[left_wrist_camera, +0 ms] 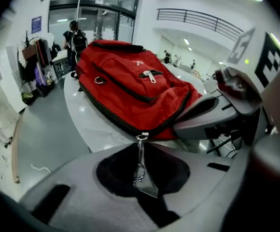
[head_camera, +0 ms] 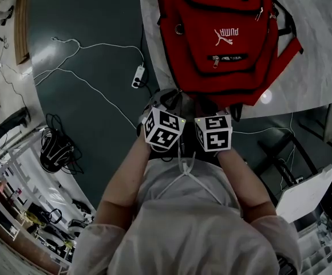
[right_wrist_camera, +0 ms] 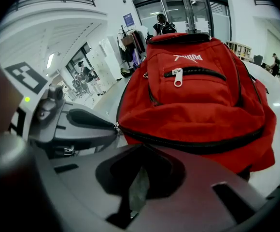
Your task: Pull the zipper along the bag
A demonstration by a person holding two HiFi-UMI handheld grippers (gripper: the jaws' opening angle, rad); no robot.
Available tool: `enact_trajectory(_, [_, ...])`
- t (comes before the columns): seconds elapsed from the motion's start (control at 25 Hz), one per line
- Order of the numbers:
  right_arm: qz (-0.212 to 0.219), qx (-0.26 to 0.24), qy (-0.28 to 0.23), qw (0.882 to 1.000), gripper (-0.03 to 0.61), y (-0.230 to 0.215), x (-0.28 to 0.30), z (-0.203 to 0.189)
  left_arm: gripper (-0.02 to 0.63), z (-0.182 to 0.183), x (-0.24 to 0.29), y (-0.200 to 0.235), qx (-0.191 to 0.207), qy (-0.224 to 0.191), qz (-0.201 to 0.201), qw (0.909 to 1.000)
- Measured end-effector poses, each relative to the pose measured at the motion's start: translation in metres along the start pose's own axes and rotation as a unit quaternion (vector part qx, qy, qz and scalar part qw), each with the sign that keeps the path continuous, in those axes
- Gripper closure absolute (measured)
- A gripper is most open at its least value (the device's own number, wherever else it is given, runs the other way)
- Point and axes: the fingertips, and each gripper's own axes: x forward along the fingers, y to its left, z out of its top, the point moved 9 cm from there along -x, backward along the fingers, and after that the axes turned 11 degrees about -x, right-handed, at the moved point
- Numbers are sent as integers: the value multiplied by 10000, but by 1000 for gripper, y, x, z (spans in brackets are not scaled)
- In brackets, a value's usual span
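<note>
A red backpack (head_camera: 217, 39) lies on a white round table (head_camera: 315, 67), its bottom end toward me. Both grippers sit at that near edge, side by side under their marker cubes. In the left gripper view, the metal zipper pull (left_wrist_camera: 140, 158) hangs from the slider on the bag's black main zipper, and my left gripper (left_wrist_camera: 141, 180) is shut on its lower end. My right gripper (right_wrist_camera: 137, 192) is shut with nothing in it, just short of the backpack (right_wrist_camera: 203, 95). The right gripper view shows the left gripper's tip (right_wrist_camera: 112, 127) at the slider.
A power strip (head_camera: 138, 76) with white cables lies on the dark floor to the left of the table. A coil of black cable (head_camera: 54, 148) is further left. A white panel (head_camera: 306, 191) stands at the right. A person (left_wrist_camera: 75, 40) stands far behind the table.
</note>
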Motion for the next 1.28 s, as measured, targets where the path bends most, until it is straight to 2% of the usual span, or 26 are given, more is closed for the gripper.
enact_trajectory(0.04, [26,2,4,10000,549,0,0,0,572,2,0,4,-205,88,-70,9997])
enact_trajectory(0.12, [57,-27,29,10000,551,-1,0,0,586,6,0,9,-436,232,-212,9986])
enact_trajectory(0.2, [55,-54,102,9999,549,-2,-1,0,591,7,0,8,-293,273,-218,9990])
enact_trajectory(0.32, [75,-37,177,9998,549,-3,-2,1,592,8,-3,5,141,210,21,9997])
enact_trajectory(0.4, [99,-118,235,9996,549,-3,-1,3,592,9,-5,7,233,77,202,9995])
enact_trajectory(0.6, [209,-616,592,9961,549,-5,5,8,592,9,-6,11,148,-100,379,9991])
enact_trajectory(0.84, [360,-668,727,9945,549,-7,7,10,592,19,-6,31,-53,-175,508,9985])
enact_trajectory(1.28, [634,-850,1095,9883,551,-9,9,17,592,40,-1,59,-169,-142,404,9989])
